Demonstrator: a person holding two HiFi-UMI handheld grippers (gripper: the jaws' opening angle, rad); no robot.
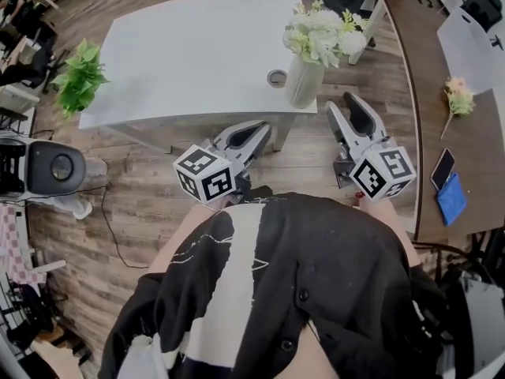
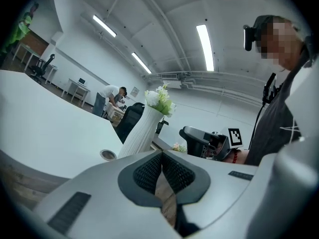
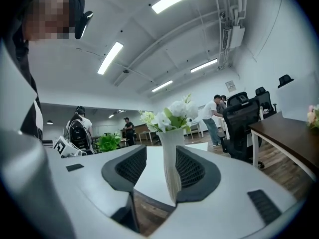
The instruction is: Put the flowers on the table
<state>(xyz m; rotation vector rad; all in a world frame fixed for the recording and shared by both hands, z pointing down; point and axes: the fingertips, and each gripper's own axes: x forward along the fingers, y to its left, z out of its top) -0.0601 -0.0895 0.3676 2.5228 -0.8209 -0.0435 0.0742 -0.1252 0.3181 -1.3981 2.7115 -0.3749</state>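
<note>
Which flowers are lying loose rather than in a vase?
The pink sprig on the brown desk lies loose; the white bunch stands upright in the white vase.

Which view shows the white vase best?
Head view: whole vase with flowers, unobstructed, at the table's edge. Right gripper view shows it side-on, past the jaws. Left gripper view shows it with its base hidden behind the left gripper.

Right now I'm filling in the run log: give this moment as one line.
vase of flowers: upright on table edge | left hand-held gripper: shut, empty | right hand-held gripper: open, empty, clear of vase
</note>
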